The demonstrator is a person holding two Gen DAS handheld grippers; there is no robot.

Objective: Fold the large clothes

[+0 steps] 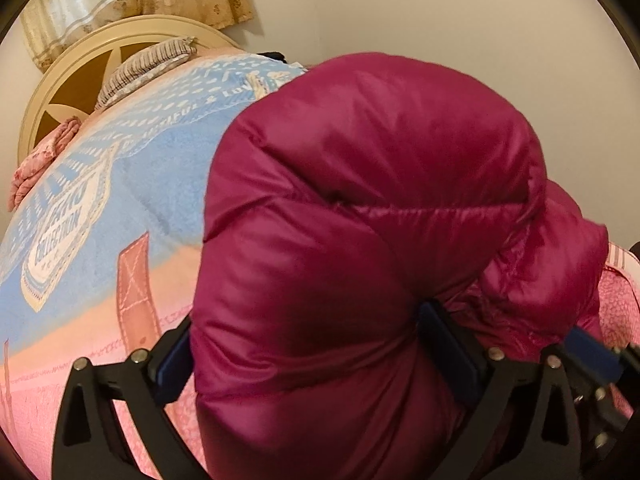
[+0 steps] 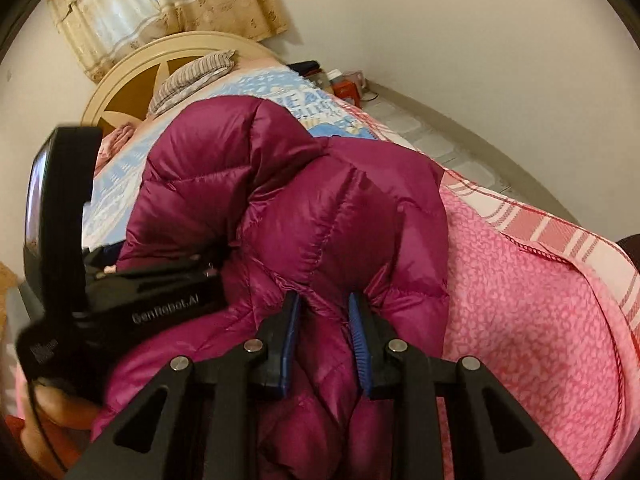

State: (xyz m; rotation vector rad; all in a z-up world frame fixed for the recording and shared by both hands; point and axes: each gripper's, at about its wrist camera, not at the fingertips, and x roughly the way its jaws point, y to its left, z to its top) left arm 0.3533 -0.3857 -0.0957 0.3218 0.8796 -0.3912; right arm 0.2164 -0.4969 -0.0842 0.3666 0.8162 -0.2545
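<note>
In the left wrist view, the left gripper (image 1: 316, 344) has its jaws spread wide around a thick fold of the magenta puffer jacket (image 1: 372, 200), which is bunched on the bed (image 1: 120, 272). In the right wrist view, the right gripper (image 2: 325, 332) pinches a narrow ridge of jacket fabric.

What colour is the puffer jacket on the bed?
Magenta, a shiny quilted puffer jacket; the right wrist view shows it best.
</note>
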